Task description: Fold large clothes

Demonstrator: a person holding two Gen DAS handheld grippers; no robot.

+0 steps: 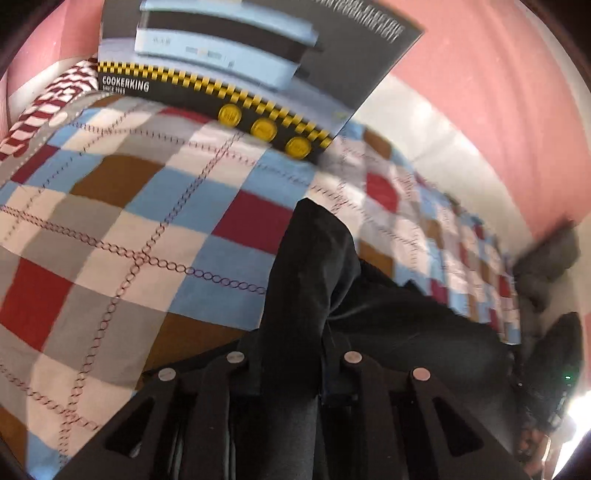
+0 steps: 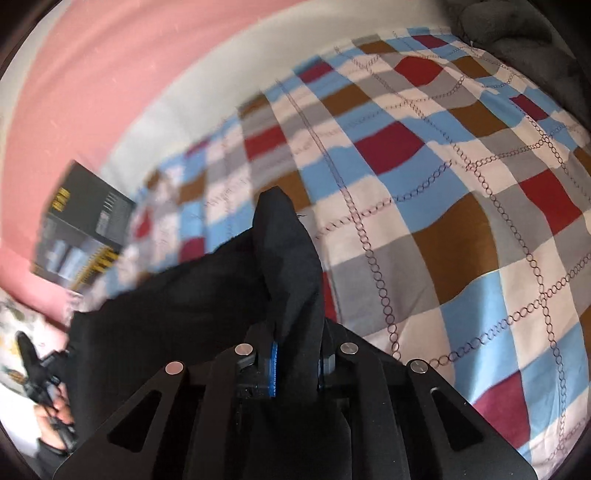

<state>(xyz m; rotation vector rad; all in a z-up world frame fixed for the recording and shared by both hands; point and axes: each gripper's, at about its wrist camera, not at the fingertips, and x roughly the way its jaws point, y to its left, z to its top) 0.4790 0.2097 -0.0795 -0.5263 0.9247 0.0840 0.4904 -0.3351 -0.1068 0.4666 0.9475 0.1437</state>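
Observation:
A black garment (image 1: 388, 321) is held up above a checkered bedspread (image 1: 122, 206). My left gripper (image 1: 291, 369) is shut on one edge of the garment, which sticks up between the fingers and stretches right toward the other gripper (image 1: 554, 373). In the right wrist view my right gripper (image 2: 295, 354) is shut on the garment (image 2: 177, 295), a peak of cloth rising between its blue pads (image 2: 273, 369). The cloth hangs left toward the left gripper (image 2: 40, 384) in the person's hand. The fingertips are hidden by cloth.
A dark Cookerking box (image 1: 251, 62) stands at the bed's far side against a pink wall (image 1: 480, 92); it also shows in the right wrist view (image 2: 81, 225). A red and white cloth (image 1: 44, 107) lies at the left. A grey pillow (image 2: 517, 33) lies at the bed's corner.

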